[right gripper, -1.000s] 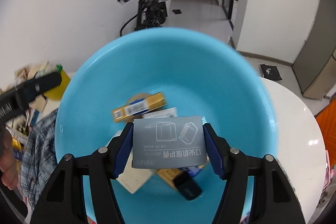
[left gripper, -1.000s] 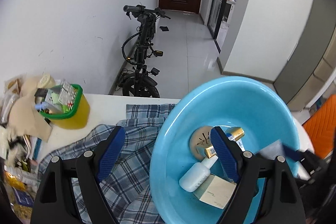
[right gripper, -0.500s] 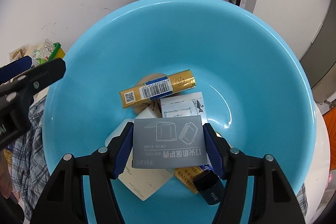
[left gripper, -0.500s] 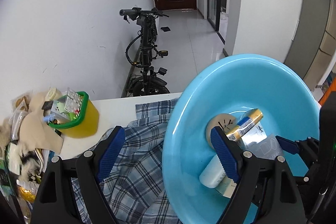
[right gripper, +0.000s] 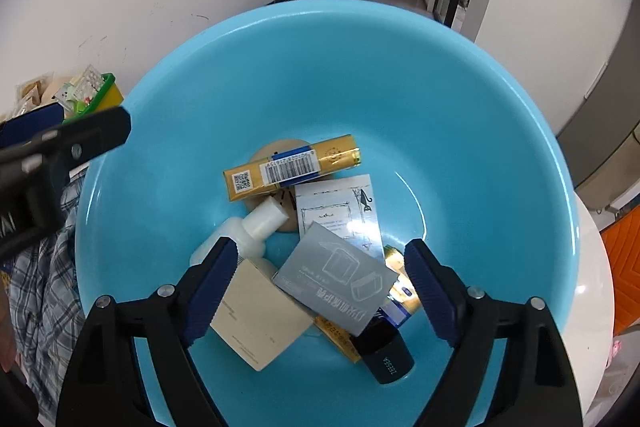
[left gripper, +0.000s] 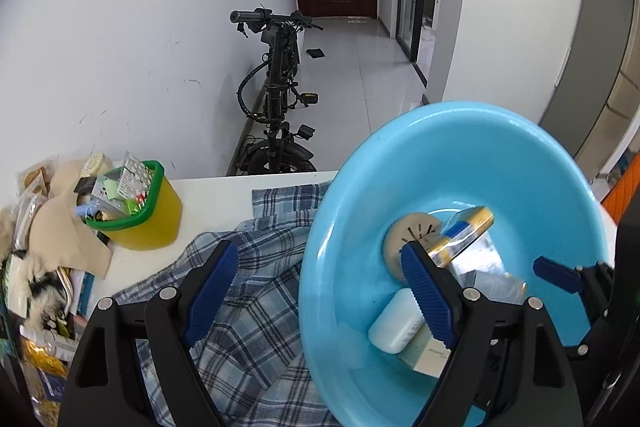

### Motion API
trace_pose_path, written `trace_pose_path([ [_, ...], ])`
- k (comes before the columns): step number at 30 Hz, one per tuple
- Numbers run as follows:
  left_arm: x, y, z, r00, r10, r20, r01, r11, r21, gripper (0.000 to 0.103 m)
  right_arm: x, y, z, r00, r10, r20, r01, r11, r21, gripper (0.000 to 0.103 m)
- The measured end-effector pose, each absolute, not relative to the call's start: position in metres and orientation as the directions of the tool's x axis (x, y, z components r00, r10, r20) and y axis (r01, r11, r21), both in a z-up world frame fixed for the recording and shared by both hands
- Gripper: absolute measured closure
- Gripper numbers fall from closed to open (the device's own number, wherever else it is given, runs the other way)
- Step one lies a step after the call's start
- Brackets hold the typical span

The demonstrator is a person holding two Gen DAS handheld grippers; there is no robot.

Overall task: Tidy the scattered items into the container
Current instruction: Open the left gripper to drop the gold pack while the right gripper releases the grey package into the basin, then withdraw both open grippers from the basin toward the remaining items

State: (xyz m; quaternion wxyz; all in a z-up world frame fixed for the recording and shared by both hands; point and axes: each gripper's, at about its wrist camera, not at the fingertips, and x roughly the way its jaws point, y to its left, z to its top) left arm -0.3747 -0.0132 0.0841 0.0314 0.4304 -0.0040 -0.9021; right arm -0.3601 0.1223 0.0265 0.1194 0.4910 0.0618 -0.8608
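Note:
A blue basin [right gripper: 460, 99] holds several items: a gold box [right gripper: 292, 171], a white bottle [right gripper: 248, 231], a beige box [right gripper: 256, 319], a white card [right gripper: 340, 207] and a dark case [right gripper: 386, 357]. A grey card [right gripper: 340, 279] lies loose on top of them. My right gripper [right gripper: 322, 287] is open just above it, empty. My left gripper [left gripper: 318, 293] is open, straddling the basin's left rim [left gripper: 316, 239], one finger inside the basin [left gripper: 460, 147]. The right gripper's fingertip shows in the left wrist view [left gripper: 556, 273].
A plaid shirt [left gripper: 248, 291] lies left of the basin on the white table [left gripper: 212, 195]. A yellow bin with a green rim [left gripper: 140, 219] holds packets. Clutter of packets and a beige cloth [left gripper: 52, 239] fills the table's left. A bicycle [left gripper: 276, 99] stands by the wall.
My right gripper has opened and let go of the grey card, which now lies tilted on the items in the basin. Both views have shifted slightly over the basin.

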Motion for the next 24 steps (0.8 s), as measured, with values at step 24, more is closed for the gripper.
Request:
trace_pose_path([
  [24, -0.306, -0.005, 0.095, -0.801, -0.020, -0.599, 0.012, -1.000, 0.019, 0.017, -0.287, 0.191, 0.093, -0.765, -0.162, -0.624, 0.193, -0.981, 0.018, 0.006],
])
